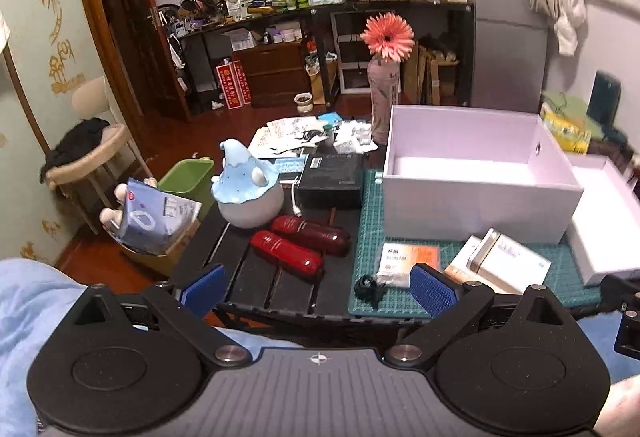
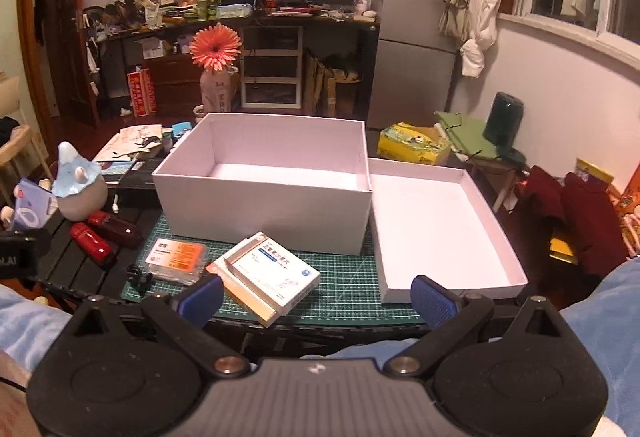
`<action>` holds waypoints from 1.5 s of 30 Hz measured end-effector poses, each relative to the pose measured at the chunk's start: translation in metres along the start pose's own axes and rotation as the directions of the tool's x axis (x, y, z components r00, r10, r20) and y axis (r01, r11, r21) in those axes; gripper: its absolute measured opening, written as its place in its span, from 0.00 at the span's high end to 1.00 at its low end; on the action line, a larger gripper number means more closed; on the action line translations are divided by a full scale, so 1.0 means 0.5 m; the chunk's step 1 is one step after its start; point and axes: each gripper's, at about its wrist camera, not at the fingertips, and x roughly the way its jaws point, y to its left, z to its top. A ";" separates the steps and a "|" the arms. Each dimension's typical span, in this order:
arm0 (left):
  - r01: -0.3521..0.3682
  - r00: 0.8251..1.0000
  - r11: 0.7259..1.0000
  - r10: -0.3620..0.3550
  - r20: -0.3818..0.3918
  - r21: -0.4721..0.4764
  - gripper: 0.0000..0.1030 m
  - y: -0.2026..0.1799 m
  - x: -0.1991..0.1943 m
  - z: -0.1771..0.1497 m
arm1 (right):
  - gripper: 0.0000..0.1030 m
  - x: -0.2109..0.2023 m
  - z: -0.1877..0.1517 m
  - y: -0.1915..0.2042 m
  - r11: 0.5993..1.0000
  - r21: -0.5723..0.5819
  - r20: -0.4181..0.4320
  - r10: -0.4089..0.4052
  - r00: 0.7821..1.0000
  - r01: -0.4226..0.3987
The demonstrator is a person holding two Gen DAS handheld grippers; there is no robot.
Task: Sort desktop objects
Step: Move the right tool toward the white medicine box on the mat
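desktop objects sit scattered across a green cutting mat [image 2: 340,277] and the dark slatted table [image 1: 256,277] beside it. two medicine boxes [image 2: 268,273] lie stacked at an angle near the front edge of the mat, with an orange-and-white blister pack [image 2: 176,257] just to their left and a small black clip [image 2: 139,275] at the mat's left edge. two red cylindrical cases [image 1: 304,245] lie side by side on the dark table, close to a blue-hatted grey figurine [image 1: 250,193]. behind the medicine boxes stands the open white box [image 2: 264,205], empty inside, with its shallow lid [image 2: 436,229] lying open-side up, touching its right side. left gripper [image 1: 316,289] hovers at the near table edge, jaws spread wide, holding nothing. right gripper [image 2: 316,295] hangs over the mat's front edge, jaws released too, its left pad [image 2: 202,295] just in front of the medicine boxes.
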 end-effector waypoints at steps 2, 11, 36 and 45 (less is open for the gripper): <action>0.023 1.000 0.999 -0.023 0.001 -0.027 0.04 0.013 -0.002 0.009 | 0.03 -0.001 0.008 -0.007 1.000 0.008 0.013 -0.004 1.000 0.004; -0.040 0.997 0.999 0.041 0.067 -0.019 0.02 0.053 -0.007 0.046 | 0.02 -0.004 0.049 -0.037 0.998 0.021 0.061 0.060 0.996 -0.061; 0.115 0.993 0.993 -0.115 0.016 0.009 0.02 0.024 0.120 0.104 | 0.02 0.108 0.122 -0.041 0.962 -0.084 0.120 0.269 0.956 -0.260; 0.071 0.997 0.996 -0.072 0.010 0.054 0.02 0.003 0.155 0.071 | 0.02 0.146 0.113 -0.023 0.953 -0.185 0.228 0.279 0.933 -0.240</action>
